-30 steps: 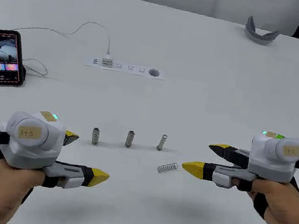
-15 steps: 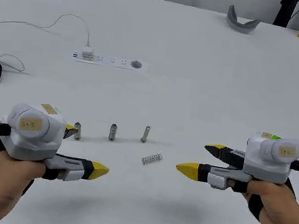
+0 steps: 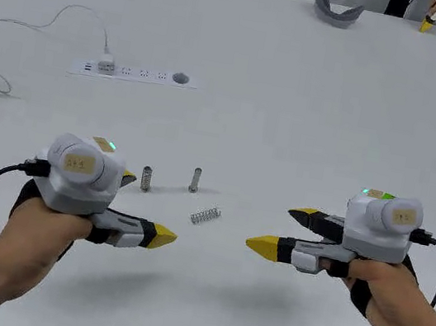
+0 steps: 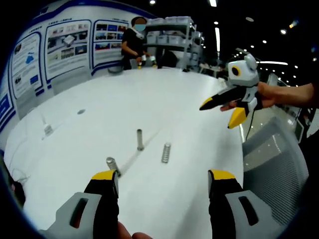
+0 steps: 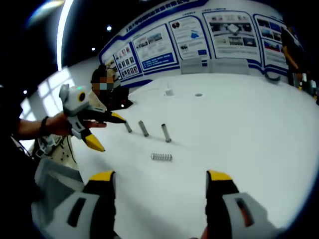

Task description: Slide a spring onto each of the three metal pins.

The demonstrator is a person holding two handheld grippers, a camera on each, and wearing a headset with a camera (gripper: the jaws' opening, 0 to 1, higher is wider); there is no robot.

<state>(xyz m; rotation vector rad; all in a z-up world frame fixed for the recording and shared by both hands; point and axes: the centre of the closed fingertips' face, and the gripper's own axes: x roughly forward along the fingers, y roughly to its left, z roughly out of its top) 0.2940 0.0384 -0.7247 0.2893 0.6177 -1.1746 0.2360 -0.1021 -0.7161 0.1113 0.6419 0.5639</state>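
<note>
Two metal pins stand on the white table (image 3: 295,101): a bare pin (image 3: 196,179) and, left of it, a pin wearing a spring (image 3: 147,178). A loose spring (image 3: 206,215) lies just in front of the bare pin. My left gripper (image 3: 145,208) hovers open at the left, its body covering the third pin's place. The right gripper view shows all three pins in a row, the bare pin (image 5: 166,133) nearest the loose spring (image 5: 161,157). My right gripper (image 3: 281,228) is open and empty, right of the spring. The left gripper view has the loose spring (image 4: 166,152) ahead.
A white power strip (image 3: 133,73) with a plug and cable lies farther back on the left. A grey curved piece (image 3: 338,7) rests at the far edge. The table's front edge runs close under my right hand. A person (image 4: 133,42) stands beyond the table.
The head camera has swung, shifting the whole scene left. My left gripper has come closer to the pins and now covers the leftmost one. Both grippers stay open.
</note>
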